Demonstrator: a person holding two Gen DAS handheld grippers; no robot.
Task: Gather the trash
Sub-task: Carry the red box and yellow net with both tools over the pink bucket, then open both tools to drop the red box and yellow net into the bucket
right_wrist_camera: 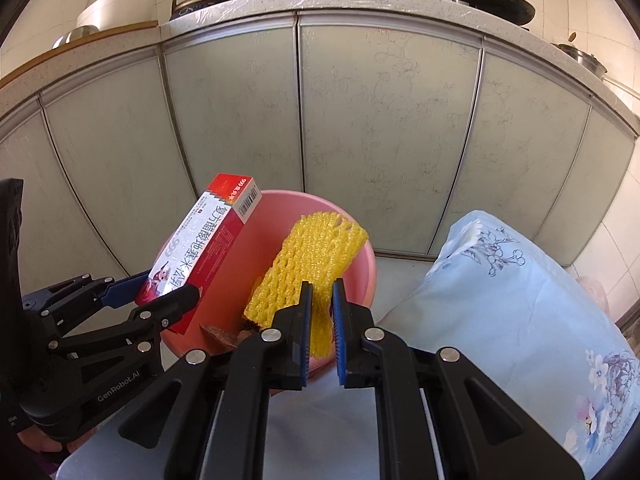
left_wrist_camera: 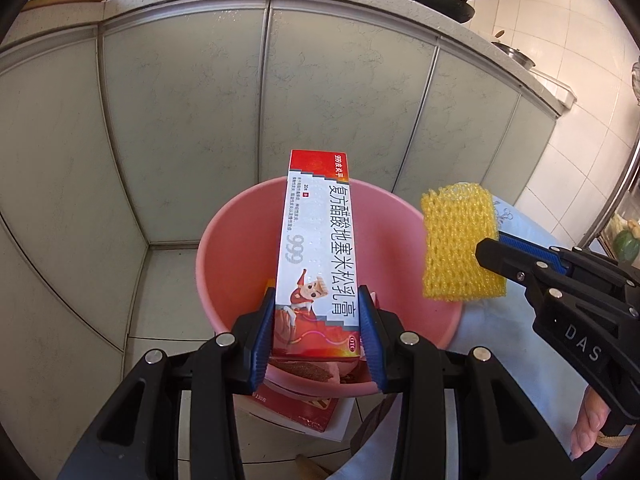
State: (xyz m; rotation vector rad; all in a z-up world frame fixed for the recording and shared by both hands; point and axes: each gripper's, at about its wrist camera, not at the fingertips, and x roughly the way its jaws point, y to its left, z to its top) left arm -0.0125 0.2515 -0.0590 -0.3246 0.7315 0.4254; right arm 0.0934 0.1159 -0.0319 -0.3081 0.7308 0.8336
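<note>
Clamping a red-and-white box point(left_wrist_camera: 316, 256), the left jaws point(left_wrist_camera: 318, 336) hold it over the pink bucket point(left_wrist_camera: 236, 248). At their 3 o'clock the right jaws point(right_wrist_camera: 320, 320), nearly closed, pinch a yellow foam net point(right_wrist_camera: 312, 252) above the bucket's rim. Floral cloth point(right_wrist_camera: 520, 312) lies at 3 o'clock.

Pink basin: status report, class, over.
Left gripper shut on medicine box. Right gripper shut on yellow foam net. Both over pink basin. Nothing blocking.

Two wrist fisheyes, angled down, close above shared pink basin point(left_wrist_camera: 224, 248), cabinets point(right_wrist_camera: 384, 140) behind
</note>
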